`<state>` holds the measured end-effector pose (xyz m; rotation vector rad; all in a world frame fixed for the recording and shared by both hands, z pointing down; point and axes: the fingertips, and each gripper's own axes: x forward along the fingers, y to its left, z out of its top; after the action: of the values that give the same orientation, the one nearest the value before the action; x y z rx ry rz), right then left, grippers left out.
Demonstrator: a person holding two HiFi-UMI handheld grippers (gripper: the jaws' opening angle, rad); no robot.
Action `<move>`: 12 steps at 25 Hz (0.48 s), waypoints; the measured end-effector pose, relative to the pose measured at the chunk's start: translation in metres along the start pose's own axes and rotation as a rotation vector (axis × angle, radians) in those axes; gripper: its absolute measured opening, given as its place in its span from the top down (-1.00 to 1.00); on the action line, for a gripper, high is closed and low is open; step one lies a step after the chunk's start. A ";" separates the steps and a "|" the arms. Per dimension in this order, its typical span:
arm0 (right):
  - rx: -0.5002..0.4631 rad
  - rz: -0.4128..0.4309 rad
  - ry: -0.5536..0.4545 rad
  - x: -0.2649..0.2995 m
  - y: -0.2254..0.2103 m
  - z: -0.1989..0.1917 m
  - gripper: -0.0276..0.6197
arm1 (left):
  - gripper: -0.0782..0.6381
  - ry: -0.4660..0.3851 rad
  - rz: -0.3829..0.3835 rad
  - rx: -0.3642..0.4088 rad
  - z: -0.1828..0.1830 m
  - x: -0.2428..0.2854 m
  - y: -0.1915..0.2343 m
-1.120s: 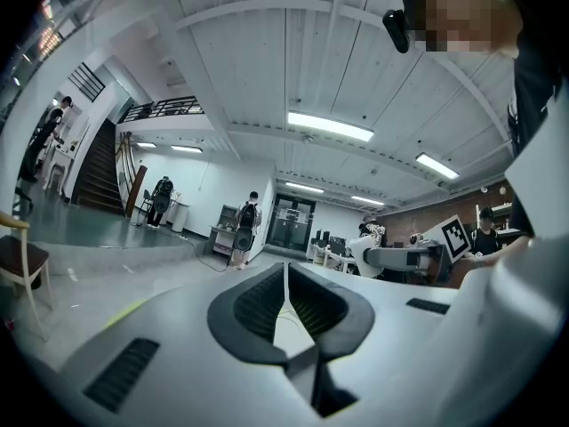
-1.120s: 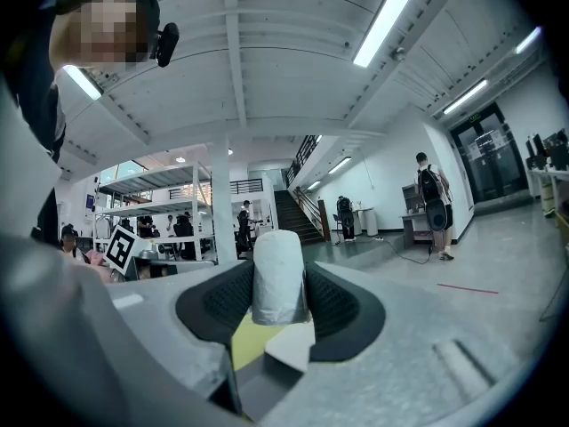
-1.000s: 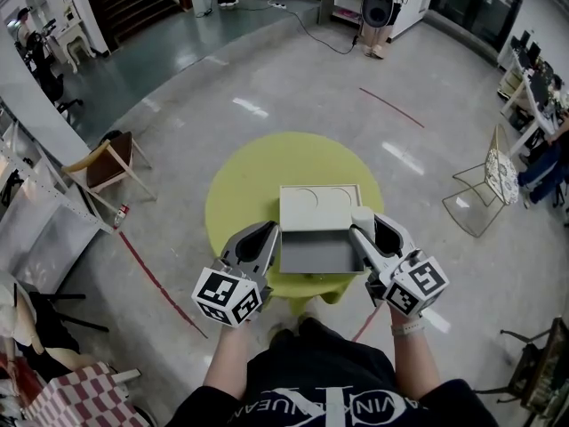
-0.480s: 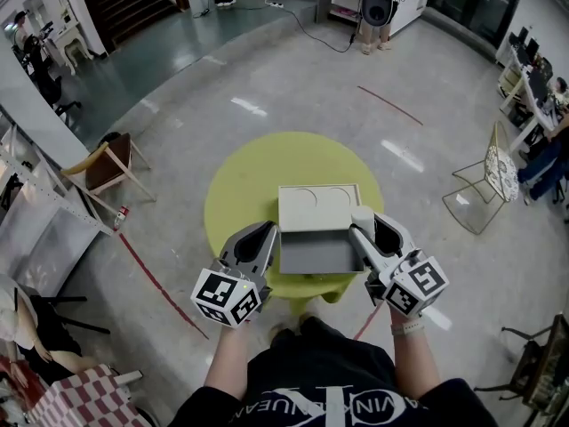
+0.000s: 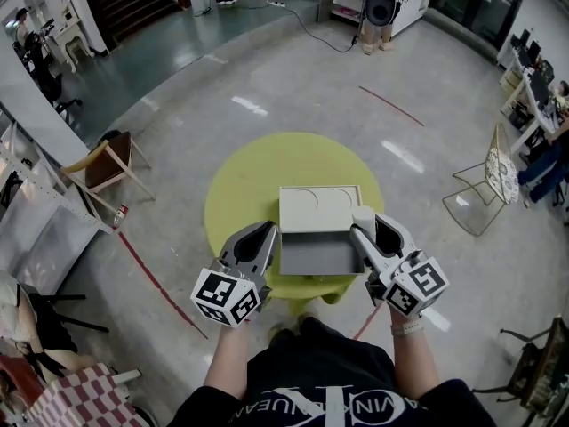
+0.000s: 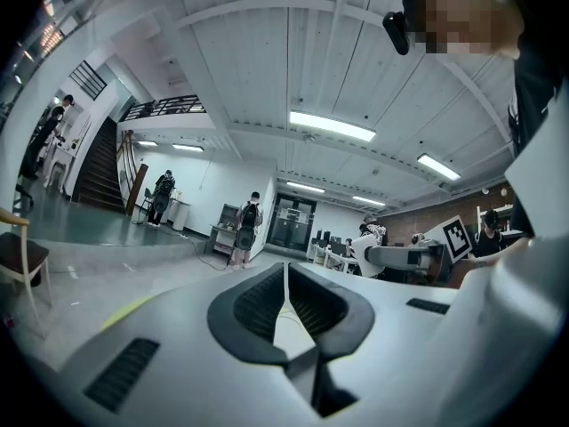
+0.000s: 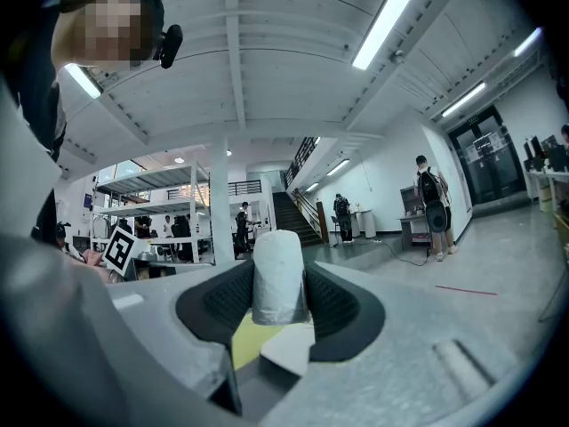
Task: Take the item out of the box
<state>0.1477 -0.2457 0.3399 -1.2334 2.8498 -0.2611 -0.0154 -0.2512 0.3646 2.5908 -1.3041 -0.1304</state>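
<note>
An open grey box (image 5: 313, 258) lies on the round yellow table (image 5: 258, 172), its lid (image 5: 318, 207) laid flat behind the tray. My right gripper (image 5: 366, 229) hangs at the box's right edge, shut on a white cylindrical item (image 5: 363, 215). In the right gripper view the item (image 7: 277, 274) stands upright between the dark pads (image 7: 333, 305), with the box corner and yellow table below. My left gripper (image 5: 268, 229) rests by the box's left edge. Seen in the left gripper view, the left gripper (image 6: 284, 278) has its jaws pressed together with nothing between them.
A wooden chair (image 5: 111, 163) stands on the floor to the left and a wire-frame chair (image 5: 484, 194) to the right. Red tape lines (image 5: 391, 107) cross the grey floor. A person (image 5: 380, 12) stands far back by a counter.
</note>
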 end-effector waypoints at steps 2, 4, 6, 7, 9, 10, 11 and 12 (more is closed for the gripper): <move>0.001 0.000 0.002 0.001 0.000 -0.001 0.37 | 0.73 0.001 0.002 -0.001 0.000 0.000 0.001; 0.003 0.000 0.004 0.001 -0.001 -0.002 0.37 | 0.73 0.002 0.002 -0.002 -0.001 0.000 0.002; 0.004 0.001 0.004 0.001 -0.002 -0.004 0.37 | 0.73 0.002 0.002 -0.002 -0.003 0.002 0.002; 0.005 0.001 0.004 0.001 -0.003 -0.005 0.37 | 0.73 0.003 0.002 -0.002 -0.004 0.002 0.002; 0.006 0.001 0.004 0.001 -0.004 -0.006 0.37 | 0.73 0.004 0.001 -0.002 -0.005 0.003 0.002; 0.007 0.000 0.004 0.001 -0.004 -0.006 0.37 | 0.73 0.005 0.001 -0.003 -0.005 0.003 0.002; 0.008 -0.001 0.006 0.001 -0.004 -0.006 0.37 | 0.73 0.005 0.001 -0.004 -0.005 0.003 0.002; 0.009 -0.001 0.009 0.001 -0.004 -0.006 0.37 | 0.73 0.006 0.001 -0.004 -0.004 0.003 0.002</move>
<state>0.1493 -0.2481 0.3468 -1.2355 2.8517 -0.2802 -0.0147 -0.2541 0.3692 2.5850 -1.3017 -0.1256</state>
